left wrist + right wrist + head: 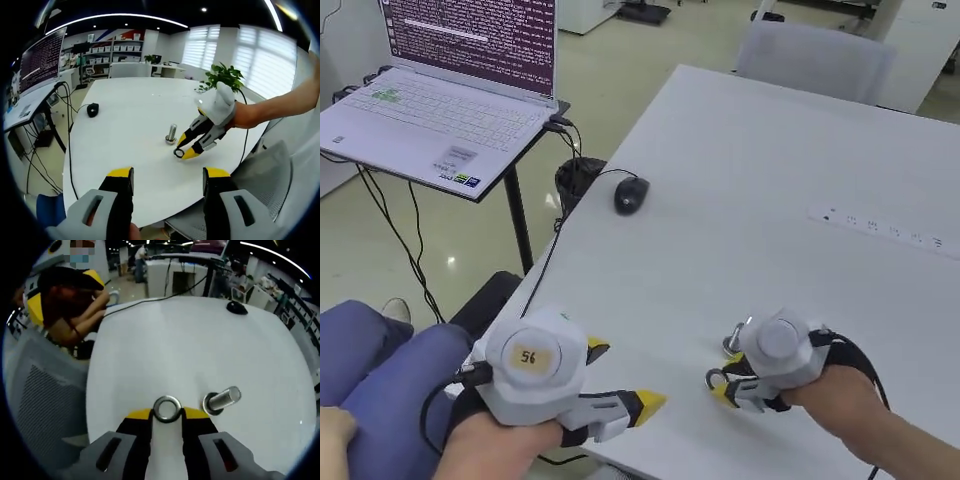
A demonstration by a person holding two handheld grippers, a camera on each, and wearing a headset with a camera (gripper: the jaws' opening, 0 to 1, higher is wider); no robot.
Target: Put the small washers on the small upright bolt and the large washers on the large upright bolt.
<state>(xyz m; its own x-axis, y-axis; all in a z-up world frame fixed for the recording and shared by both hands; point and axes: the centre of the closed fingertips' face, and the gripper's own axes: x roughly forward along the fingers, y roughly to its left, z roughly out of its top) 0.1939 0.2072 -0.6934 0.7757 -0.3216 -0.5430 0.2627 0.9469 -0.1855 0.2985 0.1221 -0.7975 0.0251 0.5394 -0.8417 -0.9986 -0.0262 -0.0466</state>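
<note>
White desk (740,200) runs bare under our two hands, and at its near edge we see both tools. Nearest to us, the left gripper (625,377) hangs over the near left corner with its yellow-tipped fingers spread wide and nothing between them; in its own view (168,180) the gap between the two jaws shows only desk top. Just to its right, still close to the near edge, the right gripper (722,388) has its fingers drawn narrow onto a metal washer (717,379), pinched by its rim at the yellow tips so the ring and its hole stick out ahead of them (167,408). We cannot tell whether this washer is a large or a small one. Just beyond it stands the upright bolt (735,340), head on the desk; the washer is beside the bolt (222,400), apart from it. Farther off, a black mouse (631,194) lies near the left edge, its cable trailing off that edge. A white power strip (880,227) lies toward the right edge. Past the far edge stands a grey chair (815,58), and off the left edge a laptop (440,110) sits open on a stand
</note>
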